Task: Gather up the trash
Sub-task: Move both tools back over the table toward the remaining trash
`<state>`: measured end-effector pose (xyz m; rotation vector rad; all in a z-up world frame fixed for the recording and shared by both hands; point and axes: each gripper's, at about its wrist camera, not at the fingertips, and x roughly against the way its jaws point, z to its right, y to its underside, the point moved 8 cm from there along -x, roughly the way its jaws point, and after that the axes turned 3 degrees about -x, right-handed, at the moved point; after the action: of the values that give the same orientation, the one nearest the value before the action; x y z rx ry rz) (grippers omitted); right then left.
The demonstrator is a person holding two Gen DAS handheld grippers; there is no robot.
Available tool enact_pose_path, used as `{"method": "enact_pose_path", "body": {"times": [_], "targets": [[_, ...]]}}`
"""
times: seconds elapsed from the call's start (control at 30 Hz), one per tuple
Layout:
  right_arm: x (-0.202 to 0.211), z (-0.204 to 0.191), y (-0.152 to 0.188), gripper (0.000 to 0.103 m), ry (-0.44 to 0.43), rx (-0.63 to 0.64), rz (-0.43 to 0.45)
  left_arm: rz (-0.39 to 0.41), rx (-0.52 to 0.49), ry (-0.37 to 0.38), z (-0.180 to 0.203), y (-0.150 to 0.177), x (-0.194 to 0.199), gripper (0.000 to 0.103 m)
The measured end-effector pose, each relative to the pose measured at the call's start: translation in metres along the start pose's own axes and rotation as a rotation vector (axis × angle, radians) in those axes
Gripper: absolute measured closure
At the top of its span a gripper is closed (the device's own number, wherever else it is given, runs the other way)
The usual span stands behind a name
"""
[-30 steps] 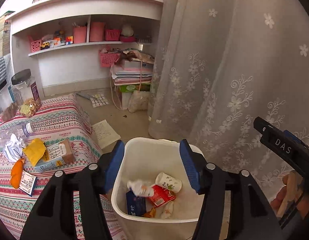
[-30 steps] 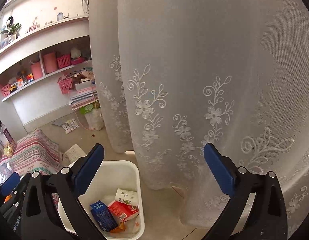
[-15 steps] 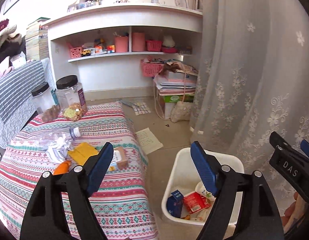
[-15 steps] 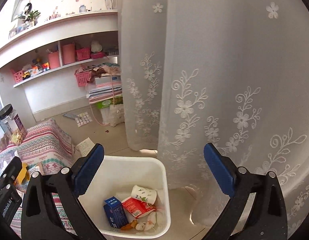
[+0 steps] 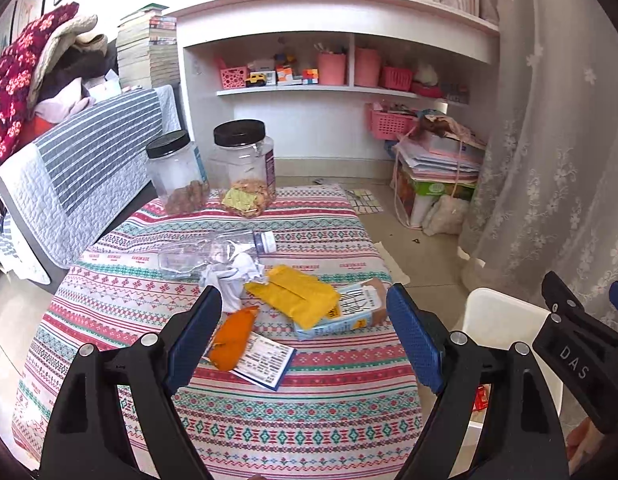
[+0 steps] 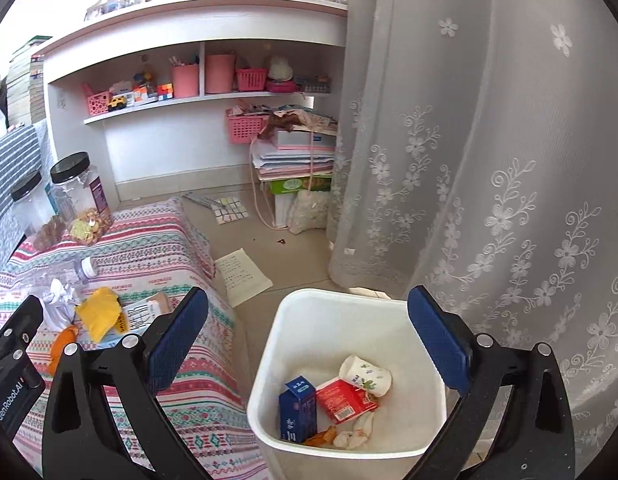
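Trash lies on the striped tablecloth (image 5: 309,420): a clear plastic bottle (image 5: 205,254), crumpled white paper (image 5: 229,280), a yellow wrapper (image 5: 297,294), a small carton (image 5: 359,306), an orange wrapper (image 5: 231,338) and a printed packet (image 5: 265,360). My left gripper (image 5: 305,320) hovers above this pile. Its jaws are opening and nothing is between its pads. The white bin (image 6: 309,320) stands on the floor to the right of the table, holding a blue box (image 6: 297,408), a red packet (image 6: 343,400) and a paper cup (image 6: 365,374). My right gripper (image 6: 309,312) hangs open over the bin, empty.
Two black-lidded jars (image 5: 239,168) stand at the table's far edge. A sofa with a striped blanket (image 5: 89,160) lies left. A lace curtain (image 6: 489,160) hangs right of the bin. A paper sheet (image 6: 243,276) and a stack of folders (image 6: 297,160) are on the floor.
The left gripper swung left from over the bin to over the table's trash, and its jaws widened. The right gripper also swung left, bringing the bin between its fingers.
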<state>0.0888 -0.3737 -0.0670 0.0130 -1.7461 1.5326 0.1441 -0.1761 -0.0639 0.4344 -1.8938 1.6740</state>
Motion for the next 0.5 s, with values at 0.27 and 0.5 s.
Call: {"method": "enact_pose_path", "body": {"times": [0.27,0.5], "targets": [[0.004,-0.051,0.004,0.007,-0.064,0.024,-0.014,-0.032,0.039,-0.064,-0.054,0.007,-0.006,0.021],[0.008,-0.091,0.01,0.007,-0.126,0.056,-0.024,-0.045,0.048,-0.128,-0.094,0.013,-0.006,0.019]]}}
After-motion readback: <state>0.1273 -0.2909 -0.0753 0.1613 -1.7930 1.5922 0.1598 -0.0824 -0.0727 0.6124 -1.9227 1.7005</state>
